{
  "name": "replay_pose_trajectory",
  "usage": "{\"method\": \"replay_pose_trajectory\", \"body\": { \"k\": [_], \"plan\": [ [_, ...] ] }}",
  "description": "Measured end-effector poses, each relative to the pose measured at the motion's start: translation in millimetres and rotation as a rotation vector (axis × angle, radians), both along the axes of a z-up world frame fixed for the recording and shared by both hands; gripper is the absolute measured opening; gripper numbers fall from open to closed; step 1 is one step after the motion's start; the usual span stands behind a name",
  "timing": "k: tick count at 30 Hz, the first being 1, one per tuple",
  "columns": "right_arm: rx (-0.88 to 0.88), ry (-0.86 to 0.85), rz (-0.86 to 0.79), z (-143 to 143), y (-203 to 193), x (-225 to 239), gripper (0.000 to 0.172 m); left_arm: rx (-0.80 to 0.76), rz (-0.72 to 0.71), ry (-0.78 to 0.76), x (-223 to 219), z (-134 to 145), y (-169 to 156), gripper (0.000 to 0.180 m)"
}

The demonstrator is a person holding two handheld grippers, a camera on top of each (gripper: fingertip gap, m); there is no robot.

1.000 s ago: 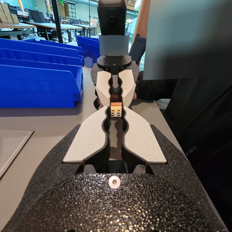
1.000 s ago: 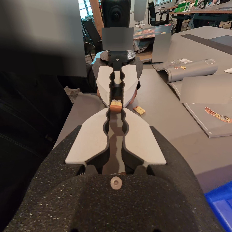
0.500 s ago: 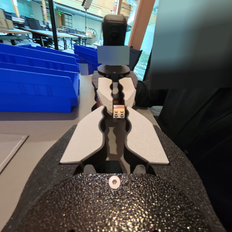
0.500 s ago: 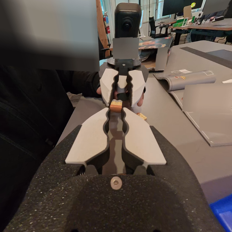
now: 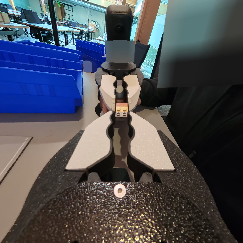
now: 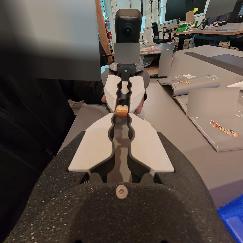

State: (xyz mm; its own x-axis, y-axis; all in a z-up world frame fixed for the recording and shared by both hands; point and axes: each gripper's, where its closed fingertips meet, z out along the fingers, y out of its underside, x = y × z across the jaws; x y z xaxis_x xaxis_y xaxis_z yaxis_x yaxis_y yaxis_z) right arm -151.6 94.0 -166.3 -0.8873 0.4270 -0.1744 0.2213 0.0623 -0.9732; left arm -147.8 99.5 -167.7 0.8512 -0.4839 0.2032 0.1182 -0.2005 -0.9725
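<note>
And here is the little brick stack (image 5: 121,109), orange-brown, tan and grey layers, hanging in the air above the grey table (image 5: 39,131). Both tools are meeting on it tip to tip. The left gripper (image 5: 121,114) is standing narrowly parted, its fingers pinching the grey studded end. The right gripper (image 6: 121,114), equally narrow, is clamping the orange-brown end, pads pressing both flanks. A small yellow plate (image 6: 147,121) is lying on the table just beneath and beside the stack. An open booklet (image 6: 210,124) is spreading out farther off on that same side, and blue bins (image 5: 39,85) are lining up well apart from the stack on the other side.
</note>
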Motion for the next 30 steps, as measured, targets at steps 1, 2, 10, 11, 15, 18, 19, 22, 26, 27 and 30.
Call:
{"method": "replay_pose_trajectory", "body": {
  "k": [1,2,10,11,15,18,19,22,26,27,30],
  "plan": [
    [-0.004,-0.004,-0.001,0.1,0.2,-0.3,0.016,0.003,0.002,-0.003,-0.4,0.2,0.2,0.017],
    [-0.012,-0.010,-0.006,0.5,0.4,-1.2,0.016,0.002,0.004,-0.006,-1.0,0.1,0.5,0.017],
    [-0.039,-0.033,-0.041,2.5,6.9,-6.7,0.020,0.005,0.048,-0.002,-10.9,2.5,0.4,0.017],
    [-0.045,-0.032,-0.039,3.9,7.4,-6.4,0.020,0.004,0.051,0.008,-11.7,2.8,0.0,0.017],
    [-0.041,-0.028,-0.034,3.3,6.0,-5.4,0.018,-0.010,0.060,0.075,-11.3,-1.3,0.0,0.016],
    [-0.037,-0.026,-0.037,2.7,6.5,-5.7,0.013,-0.015,0.057,0.103,-10.1,-2.0,-0.3,0.017],
    [-0.034,-0.025,-0.037,2.4,6.4,-5.7,0.013,-0.015,0.057,0.113,-9.7,-2.2,-0.5,0.016],
    [-0.022,-0.020,-0.044,1.2,6.4,-6.3,0.013,-0.020,0.064,0.136,-10.7,-3.4,-0.6,0.017],
    [-0.003,-0.015,-0.050,-0.8,6.2,-6.8,0.017,-0.029,0.079,0.158,-12.9,-5.7,0.0,0.016],
    [0.001,-0.014,-0.052,-1.4,6.0,-7.0,0.017,-0.031,0.079,0.166,-12.9,-6.3,-0.1,0.016],
    [0.008,-0.013,-0.060,-2.4,6.3,-8.1,0.017,-0.035,0.087,0.185,-13.7,-7.3,0.1,0.016]
  ]
}}
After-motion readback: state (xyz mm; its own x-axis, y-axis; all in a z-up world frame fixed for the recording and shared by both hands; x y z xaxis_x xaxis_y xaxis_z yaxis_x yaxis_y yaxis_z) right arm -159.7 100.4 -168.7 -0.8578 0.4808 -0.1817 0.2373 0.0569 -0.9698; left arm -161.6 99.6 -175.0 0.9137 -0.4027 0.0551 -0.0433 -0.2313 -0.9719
